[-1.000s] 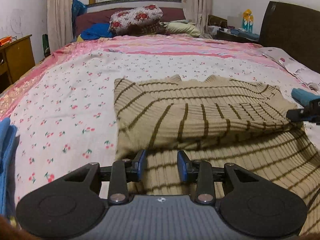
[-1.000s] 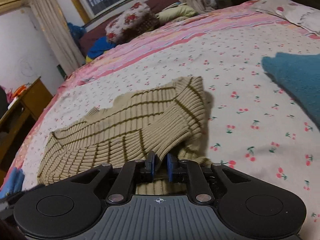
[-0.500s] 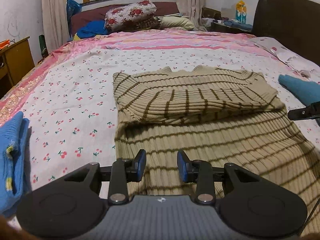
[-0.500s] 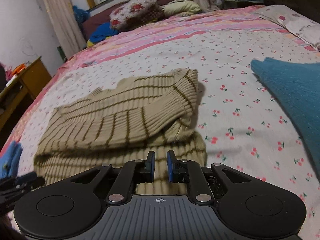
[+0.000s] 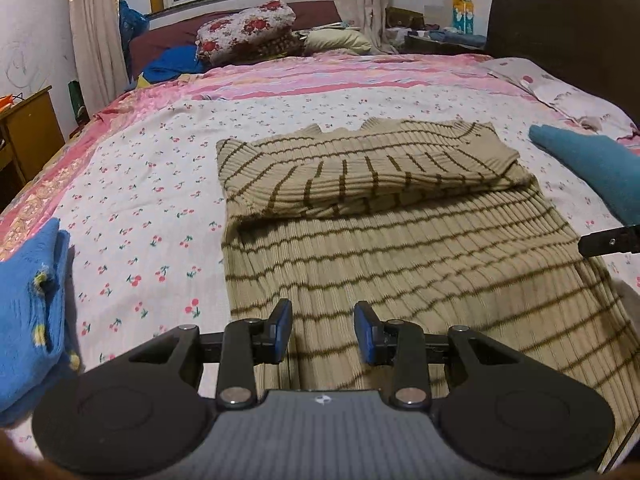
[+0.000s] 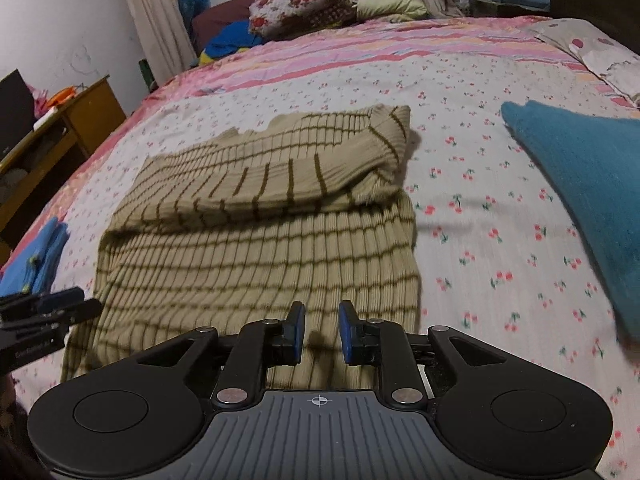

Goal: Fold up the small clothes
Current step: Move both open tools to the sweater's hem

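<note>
A beige knit sweater with brown stripes lies on the bed, its far part folded back toward me into a thick band. It also shows in the right wrist view. My left gripper is open and empty above the sweater's near left part. My right gripper is open and empty above the sweater's near right part. The right gripper's tip shows at the right edge of the left wrist view. The left gripper shows at the left edge of the right wrist view.
A folded blue garment lies on the cherry-print sheet to the left. A teal garment lies to the right. Pillows are at the far end. A wooden desk stands left of the bed, a dark headboard right.
Both grippers have drawn back toward me from the fold. The right gripper, shut on the sweater a second ago, has let go and opened. The folded band now lies flat.
</note>
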`<state>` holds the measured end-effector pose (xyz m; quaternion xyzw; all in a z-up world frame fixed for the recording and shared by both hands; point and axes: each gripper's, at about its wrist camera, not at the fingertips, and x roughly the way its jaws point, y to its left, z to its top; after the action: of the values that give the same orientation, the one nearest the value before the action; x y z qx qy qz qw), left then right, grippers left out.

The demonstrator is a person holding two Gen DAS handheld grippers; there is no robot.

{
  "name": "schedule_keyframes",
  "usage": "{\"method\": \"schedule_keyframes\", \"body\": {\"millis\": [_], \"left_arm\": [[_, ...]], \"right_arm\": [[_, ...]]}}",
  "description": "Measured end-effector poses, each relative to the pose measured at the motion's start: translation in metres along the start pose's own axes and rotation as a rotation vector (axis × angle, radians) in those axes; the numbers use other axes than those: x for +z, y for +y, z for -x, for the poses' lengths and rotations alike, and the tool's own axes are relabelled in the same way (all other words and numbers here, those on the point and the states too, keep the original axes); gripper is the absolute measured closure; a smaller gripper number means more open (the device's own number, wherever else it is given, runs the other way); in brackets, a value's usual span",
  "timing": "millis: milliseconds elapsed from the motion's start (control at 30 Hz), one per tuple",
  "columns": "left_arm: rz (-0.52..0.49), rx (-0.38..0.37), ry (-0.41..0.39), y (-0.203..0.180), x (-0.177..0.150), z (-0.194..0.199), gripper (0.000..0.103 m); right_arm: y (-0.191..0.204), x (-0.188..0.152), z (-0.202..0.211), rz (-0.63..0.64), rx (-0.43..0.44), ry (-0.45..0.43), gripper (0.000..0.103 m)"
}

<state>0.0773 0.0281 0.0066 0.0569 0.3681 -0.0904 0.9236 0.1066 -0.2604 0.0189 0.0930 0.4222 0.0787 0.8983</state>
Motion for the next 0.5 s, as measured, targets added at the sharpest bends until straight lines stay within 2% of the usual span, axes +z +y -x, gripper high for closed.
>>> {"method": "schedule_keyframes", "body": {"millis": [500], "left_arm": [[0.069, -0.033, 0.138, 0.021, -0.064, 0.041, 0.063]], "right_arm": [[-0.014, -0.058, 0.035, 0.018, -0.038, 0.107, 0.072]]}}
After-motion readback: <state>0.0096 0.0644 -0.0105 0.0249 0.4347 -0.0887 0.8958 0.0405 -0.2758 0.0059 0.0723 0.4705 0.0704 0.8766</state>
